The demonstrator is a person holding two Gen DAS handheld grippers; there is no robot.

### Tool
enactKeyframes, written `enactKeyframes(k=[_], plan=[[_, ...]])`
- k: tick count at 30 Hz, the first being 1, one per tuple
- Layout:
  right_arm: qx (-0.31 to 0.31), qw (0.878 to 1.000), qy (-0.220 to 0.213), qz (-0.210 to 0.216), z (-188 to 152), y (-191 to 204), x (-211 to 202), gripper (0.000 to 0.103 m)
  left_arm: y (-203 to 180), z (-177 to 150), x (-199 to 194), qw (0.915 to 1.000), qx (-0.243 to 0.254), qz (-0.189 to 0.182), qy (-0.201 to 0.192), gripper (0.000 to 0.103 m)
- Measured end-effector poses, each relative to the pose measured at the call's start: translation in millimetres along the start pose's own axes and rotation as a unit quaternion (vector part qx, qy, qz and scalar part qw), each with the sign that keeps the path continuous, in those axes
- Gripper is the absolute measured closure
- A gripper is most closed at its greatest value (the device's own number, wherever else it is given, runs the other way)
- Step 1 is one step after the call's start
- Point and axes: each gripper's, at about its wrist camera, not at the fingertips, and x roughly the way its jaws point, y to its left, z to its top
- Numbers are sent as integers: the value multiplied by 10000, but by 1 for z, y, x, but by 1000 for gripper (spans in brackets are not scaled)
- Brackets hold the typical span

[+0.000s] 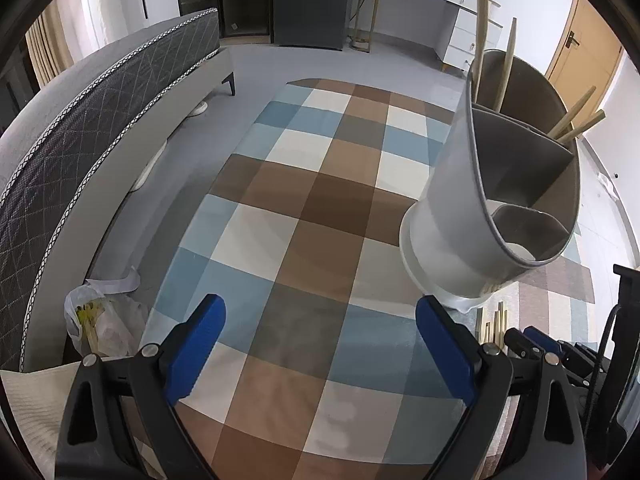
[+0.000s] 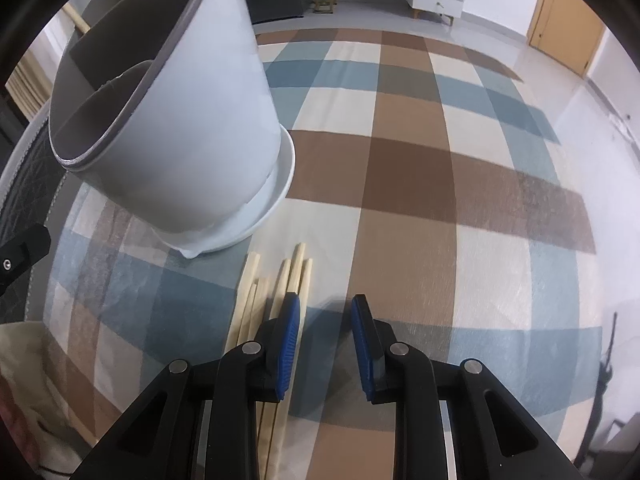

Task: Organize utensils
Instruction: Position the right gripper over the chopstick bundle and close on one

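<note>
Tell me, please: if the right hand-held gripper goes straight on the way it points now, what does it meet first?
Probably the checked tablecloth. The right hand-held gripper points down at bare cloth; the loose chopsticks lie just left of its line.

Black hand-held gripper (image 2: 325,308), blue pads (image 2: 289,344)

wooden chopsticks (image 2: 296,276), matt plastic holder (image 2: 208,120)

No legible text, labels or numbers.
</note>
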Motion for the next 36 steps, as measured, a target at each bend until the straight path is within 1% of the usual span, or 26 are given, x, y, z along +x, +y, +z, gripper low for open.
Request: enactKeyframes(k=[4, 6, 9, 21, 24, 27, 32, 35, 36], plan=[[-7, 9999, -42, -157, 4, 3, 1, 78, 1, 0, 1, 10000, -20, 17, 33, 10], [-109, 9997, -61, -200, 4, 7, 1, 84, 2, 0, 2, 10000, -26, 28, 52, 10], [-314, 9989, -103, -338, 2, 14, 0, 84, 3, 0, 3, 9999, -65, 35, 80, 10], [84, 9999, -73, -44, 5, 3, 2, 85, 4, 0, 4, 9999, -74, 54, 136, 10], [106, 9998, -102, -97, 8, 4, 4, 85, 4, 0, 4, 9999, -59, 58, 136, 10], [20, 9996, -139, -258, 9, 11, 4, 85, 4, 0, 4, 9999, -65, 66, 136, 10], [-436, 9980, -191, -415, 6, 22, 3, 86, 8, 0, 6, 9997, -143, 84, 182, 10], [-326, 9988, -134, -338, 4, 16, 1, 88, 7, 0, 7, 9996, -166, 47, 216, 10], [-292, 9988, -109, -383, 4, 14, 1, 87, 6, 0, 7, 9997, -147, 42, 215, 10]])
